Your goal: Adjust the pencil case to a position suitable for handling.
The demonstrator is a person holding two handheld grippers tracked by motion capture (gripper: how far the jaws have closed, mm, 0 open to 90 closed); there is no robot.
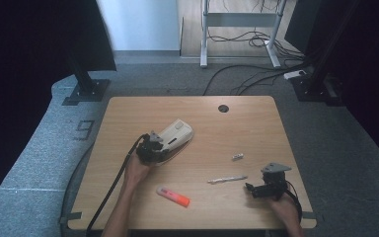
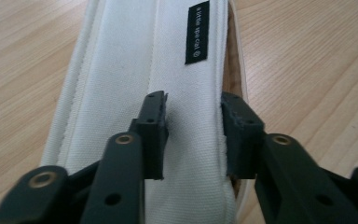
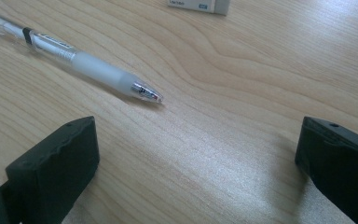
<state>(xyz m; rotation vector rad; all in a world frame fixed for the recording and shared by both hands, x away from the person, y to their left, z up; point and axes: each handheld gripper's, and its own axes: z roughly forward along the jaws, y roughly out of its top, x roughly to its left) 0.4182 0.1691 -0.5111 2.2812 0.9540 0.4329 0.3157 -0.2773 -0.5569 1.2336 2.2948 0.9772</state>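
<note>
The white pencil case [image 1: 176, 134] lies flat near the middle of the desk [image 1: 128, 113], slanting away from you toward the far right. Your left tongs [image 1: 151, 146] sit at its near end. In the left gripper view they are clamped on a fold of the case's white fabric [image 2: 193, 140], one jaw pressing on each side of it. A small black label [image 2: 197, 32] is sewn farther up the case, and beyond the right jaw the zip edge gapes a little, showing a brownish lining.

Your right tongs [image 1: 250, 188] rest low over the desk near the front right corner, well apart from the case. Their jaws stand wide apart with bare wood between them and grip nothing. Just ahead of them lies a clear pen [image 3: 81, 63] with a frosted grip, its metal tip pointing toward the gap between the jaws but not touching either one. In the high view the pen [image 1: 227, 179] lies between the two tongs, closer to the right ones.

A small white eraser [image 1: 237, 156] sits beyond the pen, near it but separate. An orange highlighter [image 1: 173, 196] lies near the front edge, just right of your left forearm. Nothing lies on the case.
</note>
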